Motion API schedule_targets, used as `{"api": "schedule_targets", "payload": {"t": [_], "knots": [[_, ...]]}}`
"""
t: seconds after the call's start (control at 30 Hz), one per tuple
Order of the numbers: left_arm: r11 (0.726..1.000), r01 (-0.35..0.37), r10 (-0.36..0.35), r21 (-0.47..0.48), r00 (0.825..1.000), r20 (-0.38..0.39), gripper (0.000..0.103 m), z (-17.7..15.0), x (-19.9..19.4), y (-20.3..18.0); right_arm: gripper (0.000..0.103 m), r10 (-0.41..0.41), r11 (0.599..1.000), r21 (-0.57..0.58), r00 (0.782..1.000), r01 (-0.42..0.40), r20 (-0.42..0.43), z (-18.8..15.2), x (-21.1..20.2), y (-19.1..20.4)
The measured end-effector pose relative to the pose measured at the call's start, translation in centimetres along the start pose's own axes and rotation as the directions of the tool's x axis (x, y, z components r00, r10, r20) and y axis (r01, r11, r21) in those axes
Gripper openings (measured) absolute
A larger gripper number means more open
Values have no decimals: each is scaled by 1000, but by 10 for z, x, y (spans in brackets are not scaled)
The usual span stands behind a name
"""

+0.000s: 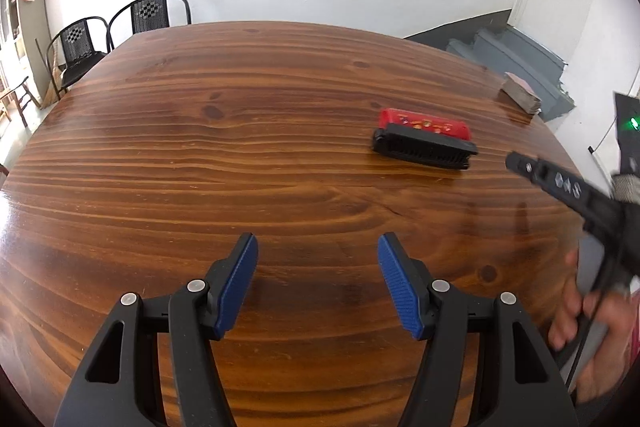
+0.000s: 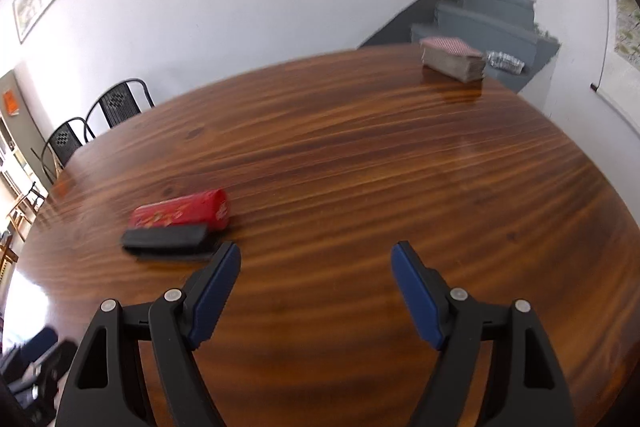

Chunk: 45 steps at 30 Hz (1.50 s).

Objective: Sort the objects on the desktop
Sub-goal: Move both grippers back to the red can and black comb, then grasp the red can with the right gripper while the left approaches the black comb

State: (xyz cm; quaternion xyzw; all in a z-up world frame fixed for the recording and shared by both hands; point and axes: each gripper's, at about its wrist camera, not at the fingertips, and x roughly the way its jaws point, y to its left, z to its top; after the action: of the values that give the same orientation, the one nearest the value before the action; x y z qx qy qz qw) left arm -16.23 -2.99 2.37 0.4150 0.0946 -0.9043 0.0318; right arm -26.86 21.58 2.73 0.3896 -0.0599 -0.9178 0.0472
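Wood grain fills the left wrist view, where the desk (image 1: 200, 131) carries a red case (image 1: 424, 123) and a black comb-like block (image 1: 424, 149) laid touching each other, side by side, toward the right edge; they are probably paired there as a pile awaiting sorting. A stack of cards (image 1: 520, 91) is set apart at the far right corner. The left gripper (image 1: 318, 247) is held spread wide above bare wood, nothing between its pads. The right gripper (image 1: 516, 163) is seen reaching in from the right, near the block, its opening not readable here.

In the right wrist view, the right gripper (image 2: 316, 255) is spread wide and empty, its left finger just beside the black block (image 2: 164, 237). The red case (image 2: 180, 213) lies behind it; the cards (image 2: 452, 61) sit at the far edge.
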Motion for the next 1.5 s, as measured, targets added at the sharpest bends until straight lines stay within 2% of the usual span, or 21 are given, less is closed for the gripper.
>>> {"api": "schedule_targets", "payload": {"t": [0.17,0.37,0.47,0.53,0.67,0.73,0.83,0.87,0.97,1.07,1.2,1.3,1.5], "knots": [[1000,-16,16,-3,1000,1,66,3,2,4,81,-11,999,-33,998,9,-56,16,26,6],[1000,-23,24,-19,1000,11,66,9,1,11,81,15,992,-124,995,-27,-95,7,27,25],[999,-21,22,-34,1000,16,66,10,-1,15,81,106,974,-187,985,-130,-135,-5,18,44],[999,-23,24,-39,999,21,66,12,-2,17,81,211,943,-223,961,-249,-180,-13,12,58],[998,-24,26,-56,999,32,66,15,-6,24,81,325,885,-281,924,-372,-202,-22,-5,79],[997,-24,26,-68,999,36,66,17,-7,27,81,332,880,-298,927,-370,-171,-20,-11,79],[996,-23,27,-81,999,40,66,21,-5,27,81,272,904,-307,954,-298,-125,-12,-8,70],[996,-21,25,-82,999,40,66,22,-5,26,81,264,910,-296,956,-290,-124,-11,-6,69],[998,-6,9,-68,999,45,66,27,-2,17,81,268,936,-197,953,-292,-138,0,6,48],[999,5,-3,-35,998,57,66,34,0,3,81,288,941,-151,952,-302,-107,12,5,34],[1000,9,-9,8,999,36,66,42,17,-13,81,364,922,-113,928,-371,-78,30,10,29],[1000,3,-4,27,1000,19,66,45,29,-18,81,410,901,-118,909,-417,-81,41,24,42],[999,13,-13,30,1000,-13,66,51,48,-18,81,465,858,-176,875,-483,-138,45,39,64]]}}
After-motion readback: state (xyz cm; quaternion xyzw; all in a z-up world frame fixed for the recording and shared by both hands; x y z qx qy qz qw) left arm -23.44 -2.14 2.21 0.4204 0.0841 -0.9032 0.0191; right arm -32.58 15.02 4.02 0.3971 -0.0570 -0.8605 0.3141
